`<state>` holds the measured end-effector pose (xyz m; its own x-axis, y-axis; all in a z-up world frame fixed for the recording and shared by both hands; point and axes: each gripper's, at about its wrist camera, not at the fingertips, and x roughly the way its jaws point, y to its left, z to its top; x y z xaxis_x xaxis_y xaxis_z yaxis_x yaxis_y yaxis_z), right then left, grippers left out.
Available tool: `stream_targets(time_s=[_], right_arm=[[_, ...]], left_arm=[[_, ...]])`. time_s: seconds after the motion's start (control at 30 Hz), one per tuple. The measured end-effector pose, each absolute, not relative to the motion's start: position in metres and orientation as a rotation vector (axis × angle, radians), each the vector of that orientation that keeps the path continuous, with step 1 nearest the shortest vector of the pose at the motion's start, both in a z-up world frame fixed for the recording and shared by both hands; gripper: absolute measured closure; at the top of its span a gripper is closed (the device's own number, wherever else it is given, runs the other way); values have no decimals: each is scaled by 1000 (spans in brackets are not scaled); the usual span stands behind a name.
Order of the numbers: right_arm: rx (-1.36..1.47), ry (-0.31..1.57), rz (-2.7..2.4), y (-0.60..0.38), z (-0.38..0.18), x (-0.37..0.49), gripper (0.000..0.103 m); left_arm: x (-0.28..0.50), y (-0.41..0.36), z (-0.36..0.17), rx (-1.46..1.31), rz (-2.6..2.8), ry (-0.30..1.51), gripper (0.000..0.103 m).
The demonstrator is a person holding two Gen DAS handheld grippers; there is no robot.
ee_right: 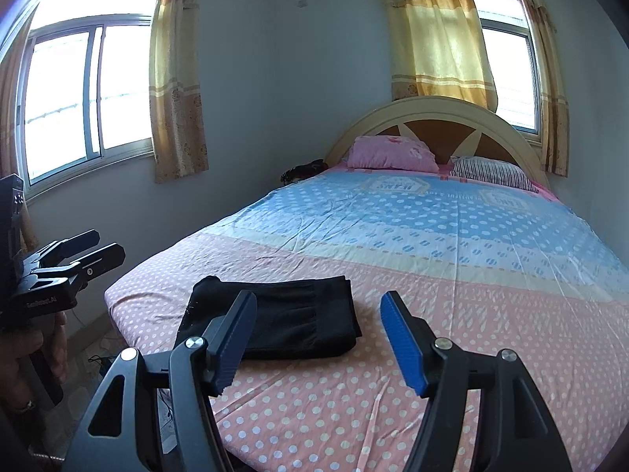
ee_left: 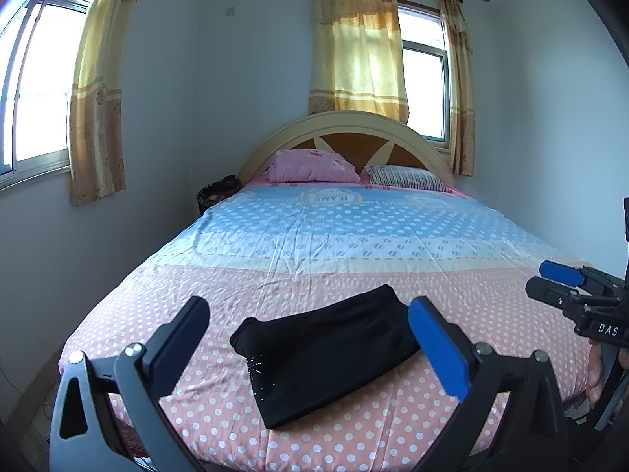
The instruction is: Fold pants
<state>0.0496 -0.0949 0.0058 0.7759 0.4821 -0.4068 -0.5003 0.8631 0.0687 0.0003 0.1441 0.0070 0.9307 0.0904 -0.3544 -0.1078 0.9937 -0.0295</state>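
Fingers on my left gripper [ee_left: 310,338] are spread wide and hold nothing; my right gripper [ee_right: 318,338] is likewise parted and empty. Beyond both, the folded black pants [ee_left: 330,358] lie flat on the polka-dot bedsheet [ee_left: 314,236], near the bed's foot edge

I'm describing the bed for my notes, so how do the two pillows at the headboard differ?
The pink pillow is plain pink with faint darker prints; the striped pillow has dark stripes on white. The pink one sits left and looks plumper, the striped one right and flatter. Both lie against the headboard.
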Motion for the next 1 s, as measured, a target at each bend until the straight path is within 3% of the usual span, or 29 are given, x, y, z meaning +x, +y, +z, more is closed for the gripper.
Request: stream_targets(time_s=[1.0], right_arm=[[-44, 435, 539, -93, -5, 45, 36]], left_arm=[[4, 143, 6, -44, 117, 374, 0]])
